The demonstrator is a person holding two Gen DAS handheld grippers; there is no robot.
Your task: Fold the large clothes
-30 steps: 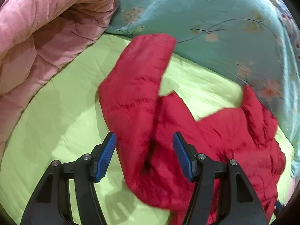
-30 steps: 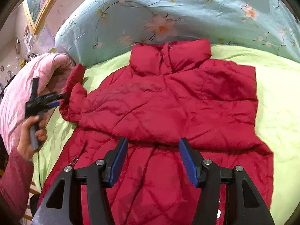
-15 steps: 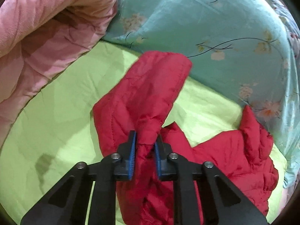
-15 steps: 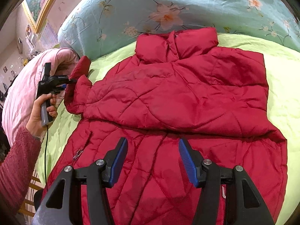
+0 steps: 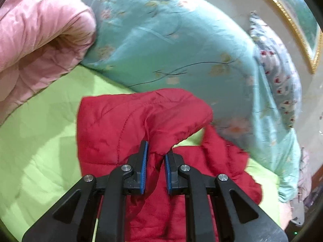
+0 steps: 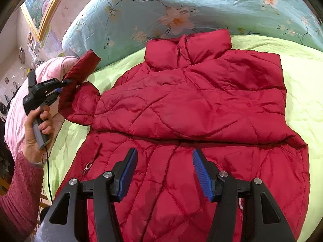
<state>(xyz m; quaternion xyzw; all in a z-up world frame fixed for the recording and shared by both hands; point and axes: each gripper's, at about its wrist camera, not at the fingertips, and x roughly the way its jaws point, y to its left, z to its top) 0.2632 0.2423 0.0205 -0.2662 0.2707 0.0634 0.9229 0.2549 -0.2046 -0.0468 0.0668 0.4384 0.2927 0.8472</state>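
Behind left claw (image 5: 155,161), jacket (image 6: 201,104) half-hidden

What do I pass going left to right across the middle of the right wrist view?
Pink quilt → left tongs pinching the sleeve → red jacket body → bare green sheet.

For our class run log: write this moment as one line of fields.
left gripper: shut on sleeve, raised | right gripper: open over red jacket | sheet: green
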